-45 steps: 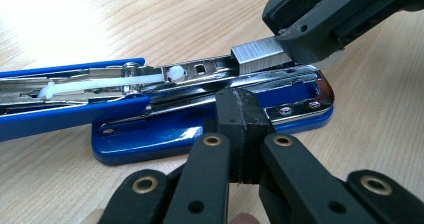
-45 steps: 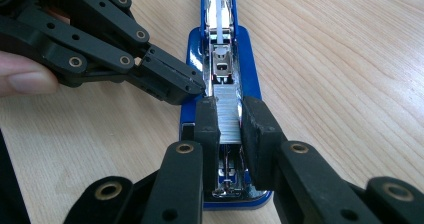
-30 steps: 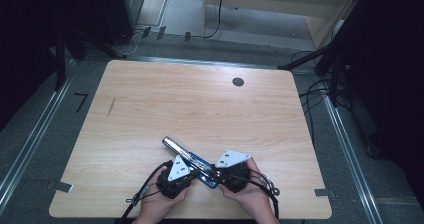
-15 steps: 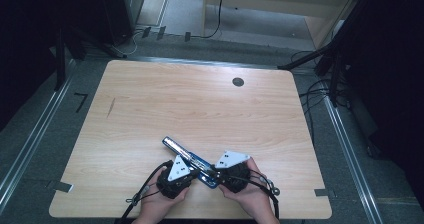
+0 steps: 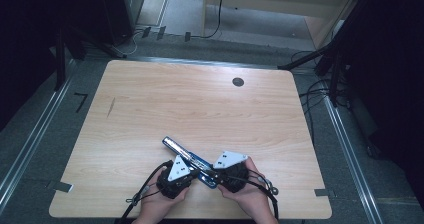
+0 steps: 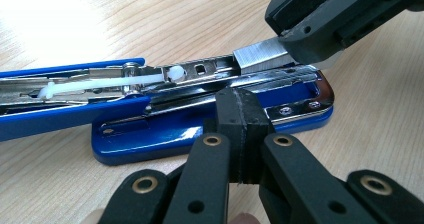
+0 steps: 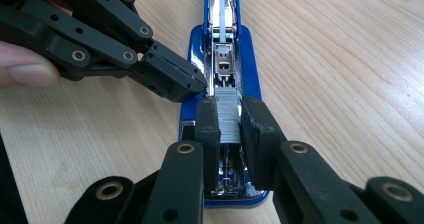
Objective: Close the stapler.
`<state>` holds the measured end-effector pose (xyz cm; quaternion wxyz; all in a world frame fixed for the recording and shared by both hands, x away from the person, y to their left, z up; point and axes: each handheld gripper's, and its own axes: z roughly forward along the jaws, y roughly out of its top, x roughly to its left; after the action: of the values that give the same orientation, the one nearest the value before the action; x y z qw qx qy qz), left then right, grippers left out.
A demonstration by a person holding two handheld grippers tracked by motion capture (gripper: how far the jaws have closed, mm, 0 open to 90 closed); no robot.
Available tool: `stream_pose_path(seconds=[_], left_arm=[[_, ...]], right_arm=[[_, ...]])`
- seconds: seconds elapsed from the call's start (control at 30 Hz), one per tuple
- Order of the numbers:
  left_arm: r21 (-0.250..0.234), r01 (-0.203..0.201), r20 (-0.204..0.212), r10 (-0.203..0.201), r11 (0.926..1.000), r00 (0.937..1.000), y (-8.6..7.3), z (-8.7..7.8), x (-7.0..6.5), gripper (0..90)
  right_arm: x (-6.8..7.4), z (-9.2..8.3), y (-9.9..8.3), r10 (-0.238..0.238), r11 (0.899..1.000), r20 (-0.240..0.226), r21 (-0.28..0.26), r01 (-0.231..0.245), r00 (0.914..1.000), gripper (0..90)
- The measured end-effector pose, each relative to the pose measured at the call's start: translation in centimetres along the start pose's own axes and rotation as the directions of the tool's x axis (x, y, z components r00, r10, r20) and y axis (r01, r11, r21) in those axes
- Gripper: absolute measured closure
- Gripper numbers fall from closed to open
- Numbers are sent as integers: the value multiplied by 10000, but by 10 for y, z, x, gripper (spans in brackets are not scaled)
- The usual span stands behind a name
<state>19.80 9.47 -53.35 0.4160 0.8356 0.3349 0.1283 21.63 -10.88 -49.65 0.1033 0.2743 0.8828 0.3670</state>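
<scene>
Right gripper view: right tongs (image 7: 231, 115) pinch the staple strip (image 7: 230, 121); left tongs (image 7: 192, 86), fully closed, touch the stapler (image 7: 250, 74).

We observed a light wood-grain table (image 5: 200, 109) with rounded corners, a round dark grommet (image 5: 238, 82) set near its far edge. It stood on grey carpeted floor (image 5: 30, 134), flanked by metal rails (image 5: 350, 149). Black cables (image 5: 315, 91) trailed at the right. Pale wooden furniture (image 5: 270, 1) stood beyond, and the surroundings were dark
</scene>
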Motion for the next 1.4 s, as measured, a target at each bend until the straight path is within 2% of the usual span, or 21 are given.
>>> stream_pose_path(seconds=[0.37,0.57,0.67,0.87,1.0,1.2,1.4], left_arm=[[-1,21,13,-21,10000,10000,0,0,0,900],[3,7,8,-7,10000,10000,0,0,0,900],[2,1,6,-1,10000,10000,0,0,0,900],[3,14,11,-14,10000,10000,0,0,0,900],[-31,27,3,-27,10000,10000,0,0,0,900],[-27,22,5,-22,10000,10000,0,0,0,900],[-19,11,4,-11,10000,10000,0,0,0,900]], right_arm=[[-1,2,-1,110,9999,-105,-1,-110,9999,796],[-4,1,-2,308,9995,-299,5,-308,9991,733],[-5,-1,-2,385,9992,-332,-64,-387,9987,729],[-7,-2,-1,737,9952,-234,-632,-750,9970,819],[-6,3,-1,1038,9889,-176,-1047,-1051,9944,900],[-2,16,2,1095,9873,-68,-1154,-1096,9940,900],[-1,21,3,1079,9867,74,-1232,-1061,9941,900]])
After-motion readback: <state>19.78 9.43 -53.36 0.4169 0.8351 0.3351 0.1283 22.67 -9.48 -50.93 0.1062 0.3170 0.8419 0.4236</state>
